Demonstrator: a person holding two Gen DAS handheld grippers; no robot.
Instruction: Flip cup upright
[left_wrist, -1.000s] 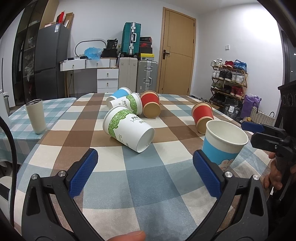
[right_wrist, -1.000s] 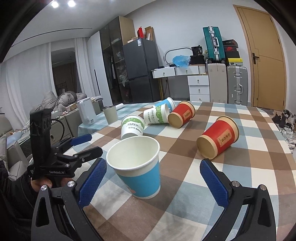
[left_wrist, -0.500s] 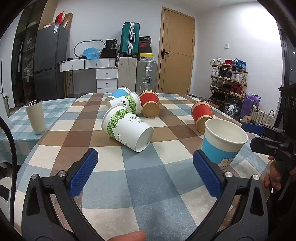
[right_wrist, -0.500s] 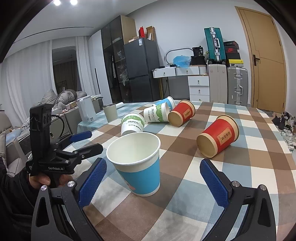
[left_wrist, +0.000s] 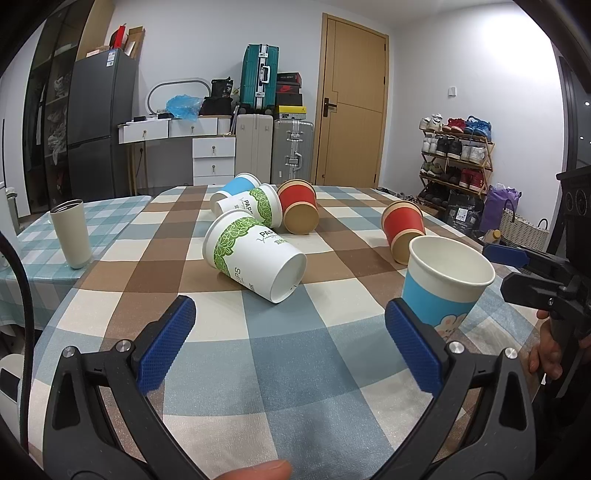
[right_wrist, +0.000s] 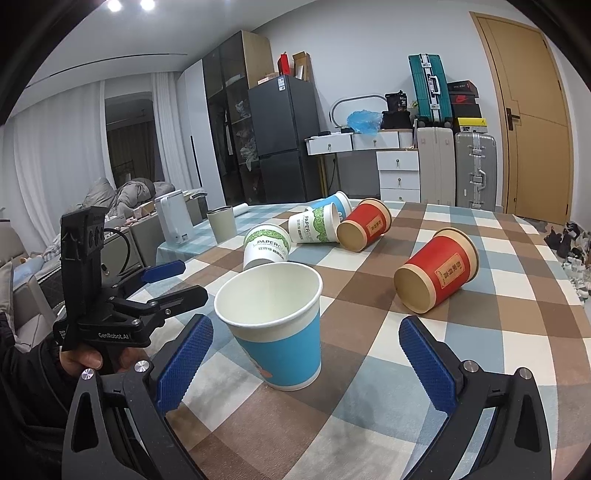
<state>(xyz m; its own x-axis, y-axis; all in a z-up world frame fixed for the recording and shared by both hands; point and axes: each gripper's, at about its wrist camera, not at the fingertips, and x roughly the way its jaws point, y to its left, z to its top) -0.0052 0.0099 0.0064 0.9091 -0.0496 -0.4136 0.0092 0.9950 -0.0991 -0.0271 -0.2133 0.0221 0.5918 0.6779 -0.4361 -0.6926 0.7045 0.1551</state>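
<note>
A blue paper cup (right_wrist: 275, 325) stands upright on the checked tablecloth, just ahead of my open right gripper (right_wrist: 306, 365), nearer its left pad; it also shows in the left wrist view (left_wrist: 445, 286). Several cups lie on their sides: a green-leaf cup (left_wrist: 255, 254) ahead of my open left gripper (left_wrist: 291, 345), a second green-leaf cup (left_wrist: 251, 206), a blue cup (left_wrist: 232, 190), and two red cups (left_wrist: 297, 210) (left_wrist: 402, 230). Both grippers are empty. The left gripper also shows in the right wrist view (right_wrist: 166, 284), and the right gripper in the left wrist view (left_wrist: 517, 269).
A beige tumbler (left_wrist: 72, 232) stands on a neighbouring table at the left. A white kettle (right_wrist: 173, 218) stands behind it. Suitcases, drawers, a fridge and a door line the far wall. A shoe rack (left_wrist: 456, 155) is at the right.
Both grippers have drawn back slightly from the upright blue cup. The cups have not moved.
</note>
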